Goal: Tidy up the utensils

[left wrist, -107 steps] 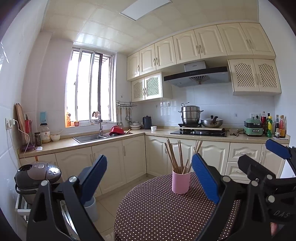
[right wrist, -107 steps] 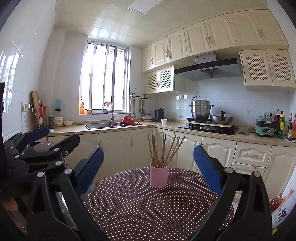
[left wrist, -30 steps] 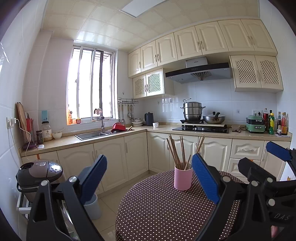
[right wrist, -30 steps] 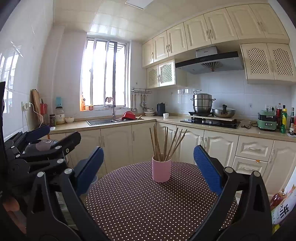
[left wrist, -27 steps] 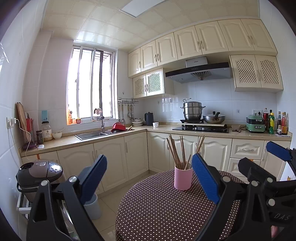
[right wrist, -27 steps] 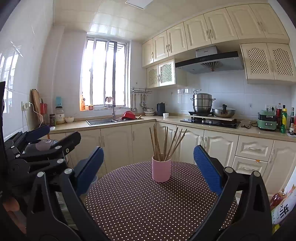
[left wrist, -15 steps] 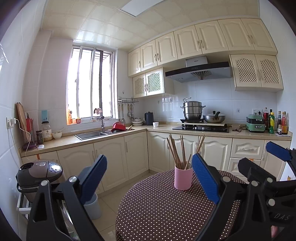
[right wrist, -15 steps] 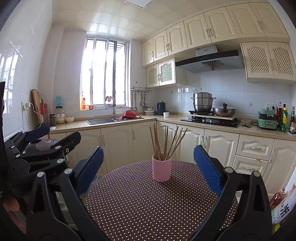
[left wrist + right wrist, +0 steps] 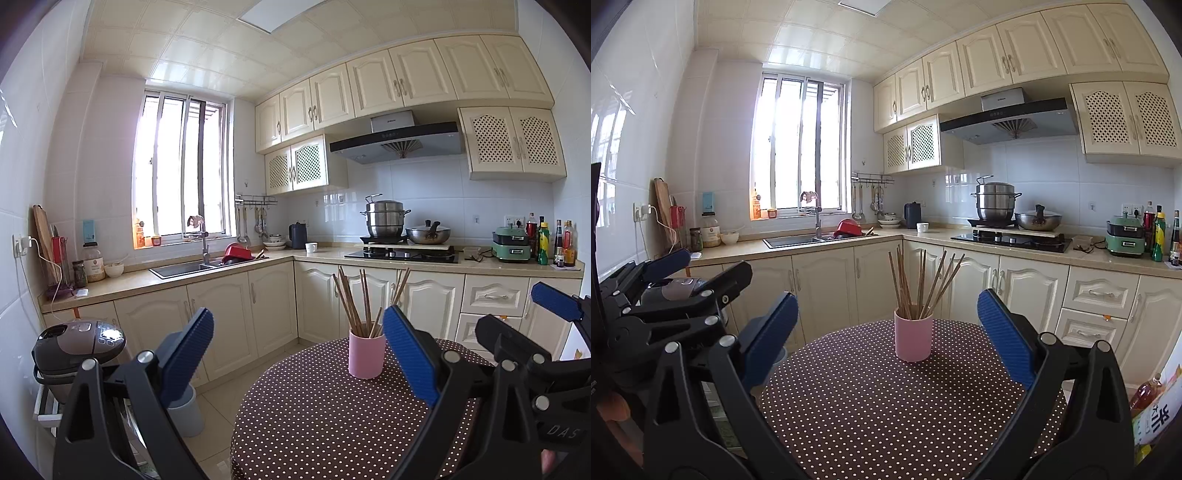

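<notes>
A pink cup [image 9: 913,339] is standing upright on the round dotted worktop [image 9: 886,406], holding a loose bunch of wooden chopsticks [image 9: 916,284] that are fanning outward. The left hand-held gripper [image 9: 295,354] and the right hand-held gripper [image 9: 886,332] are both hovering above the near side of the worktop, each with its blue pads spread wide and grasping nothing. The cup is sitting well apart from both, toward the far edge.
</notes>
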`<action>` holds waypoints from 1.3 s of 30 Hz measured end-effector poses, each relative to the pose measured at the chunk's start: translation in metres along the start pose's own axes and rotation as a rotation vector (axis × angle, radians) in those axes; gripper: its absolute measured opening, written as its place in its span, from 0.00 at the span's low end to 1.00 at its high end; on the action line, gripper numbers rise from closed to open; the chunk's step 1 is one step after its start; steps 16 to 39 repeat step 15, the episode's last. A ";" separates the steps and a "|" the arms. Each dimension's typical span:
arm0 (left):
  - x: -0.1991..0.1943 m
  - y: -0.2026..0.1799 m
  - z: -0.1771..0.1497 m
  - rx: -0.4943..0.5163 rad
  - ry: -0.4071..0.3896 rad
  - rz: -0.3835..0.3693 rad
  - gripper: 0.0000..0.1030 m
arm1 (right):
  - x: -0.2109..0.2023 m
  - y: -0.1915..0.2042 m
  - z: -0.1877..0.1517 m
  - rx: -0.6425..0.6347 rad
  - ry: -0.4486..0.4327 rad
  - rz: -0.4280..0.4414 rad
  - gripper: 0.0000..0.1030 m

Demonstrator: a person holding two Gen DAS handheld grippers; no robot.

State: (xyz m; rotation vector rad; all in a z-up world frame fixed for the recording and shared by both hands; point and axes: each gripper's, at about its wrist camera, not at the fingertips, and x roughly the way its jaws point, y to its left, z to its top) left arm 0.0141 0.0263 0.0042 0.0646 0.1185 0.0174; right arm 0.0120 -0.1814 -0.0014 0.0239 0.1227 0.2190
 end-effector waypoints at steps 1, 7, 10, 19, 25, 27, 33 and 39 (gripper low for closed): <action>0.001 0.000 -0.001 0.000 0.001 0.000 0.89 | 0.001 0.000 -0.001 0.001 0.001 -0.001 0.93; 0.007 -0.002 -0.002 0.001 0.014 -0.005 0.89 | 0.005 -0.001 -0.003 0.007 0.011 -0.001 0.93; 0.012 -0.004 -0.004 0.003 0.026 -0.004 0.89 | 0.008 -0.002 -0.005 0.012 0.021 -0.003 0.93; 0.023 -0.008 -0.008 0.002 0.051 -0.010 0.89 | 0.017 -0.004 -0.011 0.020 0.042 -0.008 0.93; 0.023 -0.008 -0.008 0.002 0.051 -0.010 0.89 | 0.017 -0.004 -0.011 0.020 0.042 -0.008 0.93; 0.023 -0.008 -0.008 0.002 0.051 -0.010 0.89 | 0.017 -0.004 -0.011 0.020 0.042 -0.008 0.93; 0.023 -0.008 -0.008 0.002 0.051 -0.010 0.89 | 0.017 -0.004 -0.011 0.020 0.042 -0.008 0.93; 0.023 -0.008 -0.008 0.002 0.051 -0.010 0.89 | 0.017 -0.004 -0.011 0.020 0.042 -0.008 0.93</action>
